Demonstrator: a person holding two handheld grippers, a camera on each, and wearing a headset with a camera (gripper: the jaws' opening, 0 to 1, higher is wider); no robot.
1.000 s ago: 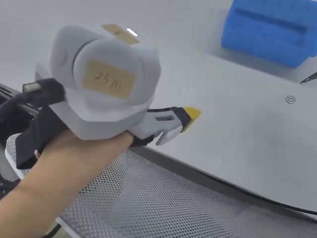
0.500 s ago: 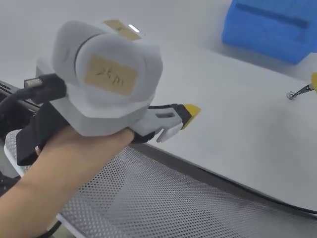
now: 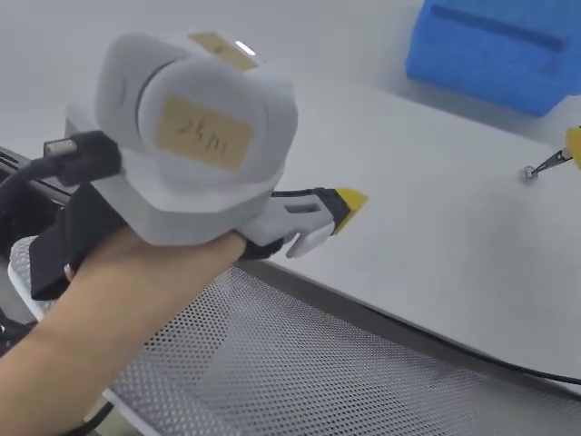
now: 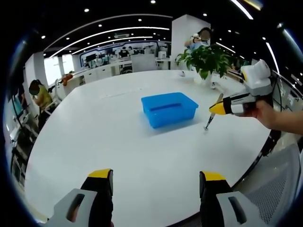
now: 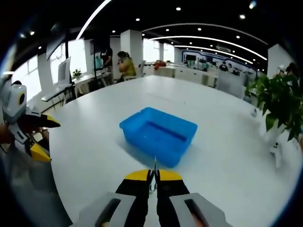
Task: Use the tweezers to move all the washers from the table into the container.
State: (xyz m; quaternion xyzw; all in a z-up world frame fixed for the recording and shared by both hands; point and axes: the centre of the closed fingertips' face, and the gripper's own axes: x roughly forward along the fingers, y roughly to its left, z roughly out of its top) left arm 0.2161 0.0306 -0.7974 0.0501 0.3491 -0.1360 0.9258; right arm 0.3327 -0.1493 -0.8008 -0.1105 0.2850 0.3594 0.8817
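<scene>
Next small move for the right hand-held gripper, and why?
Probably pinch the washer with the tweezers: the right hand-held gripper is shut on them, their tips sit at the washer, and it lies on the table, outside the blue container.

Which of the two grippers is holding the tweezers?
The right gripper: its jaws are shut on the thin tweezers. The left gripper has its jaws wide apart, with nothing between them.

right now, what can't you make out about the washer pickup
Head view: whether the tweezers actually grip the washer; both are too small and blurred.
Right gripper view: the tweezers' tips, seen end-on past the shut right claw.
What the container holds: the head view's top edge cuts it off; washers would be too small in both gripper views.
</scene>
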